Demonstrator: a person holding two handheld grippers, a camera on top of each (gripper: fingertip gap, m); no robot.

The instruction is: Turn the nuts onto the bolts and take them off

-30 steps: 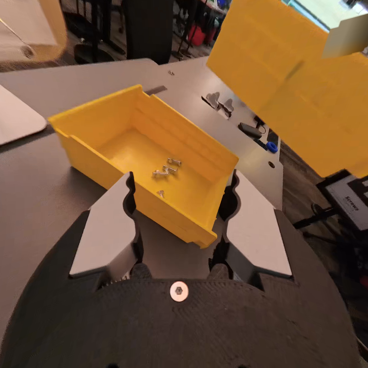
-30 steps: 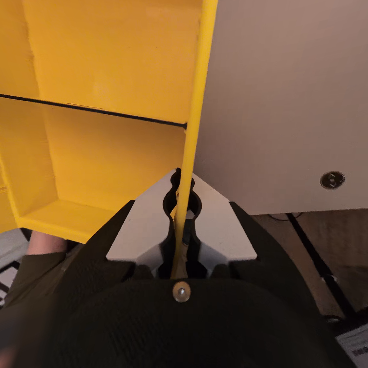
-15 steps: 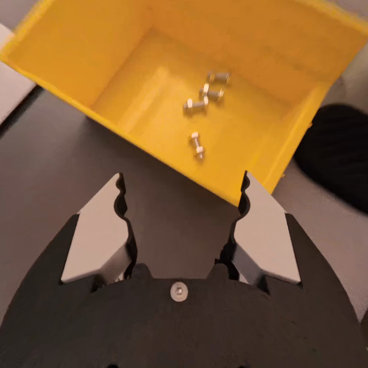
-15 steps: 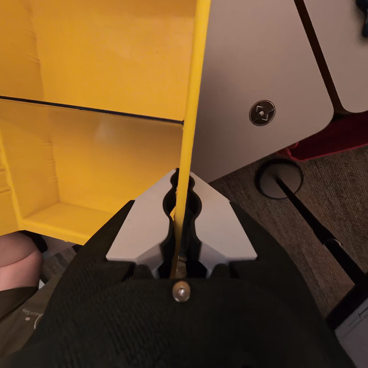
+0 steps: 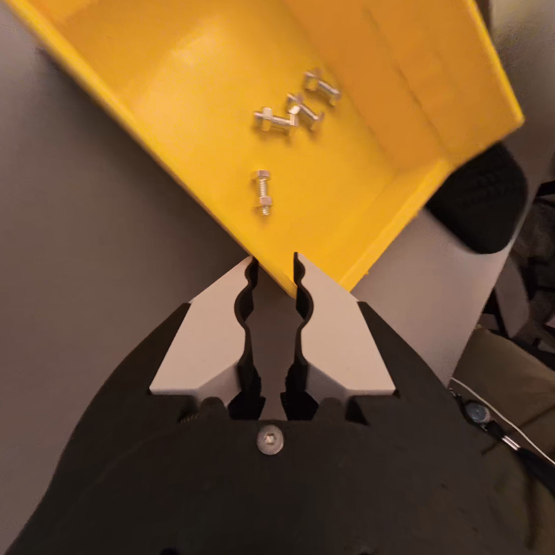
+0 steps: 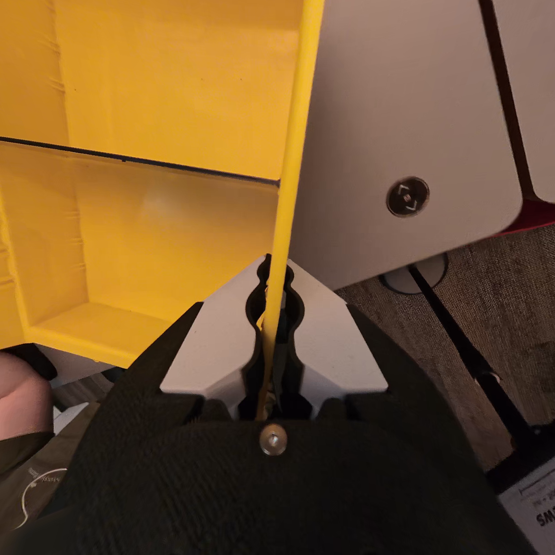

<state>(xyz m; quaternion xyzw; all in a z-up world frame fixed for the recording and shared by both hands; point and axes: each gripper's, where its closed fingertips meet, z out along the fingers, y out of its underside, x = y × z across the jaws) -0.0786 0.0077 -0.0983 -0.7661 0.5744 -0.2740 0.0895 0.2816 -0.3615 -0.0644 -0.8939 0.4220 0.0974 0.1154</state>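
On the grey desk, your left gripper hangs part-open and empty; your right gripper pinches the divided yellow plastic bin's wall. At twelve o'clock, the steel bolts with nuts lie untouched in the yellow tray; unscrewing hasn't begun.

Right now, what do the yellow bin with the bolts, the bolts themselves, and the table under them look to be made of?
The yellow bin looks like moulded plastic: uniform colour, thin walls, soft sheen. The bolts look like bright plated steel, silvery, with visible threads and hex nuts. The table appears matte grey laminate, though its core cannot be told. The left gripper hovers open near the bin's corner.
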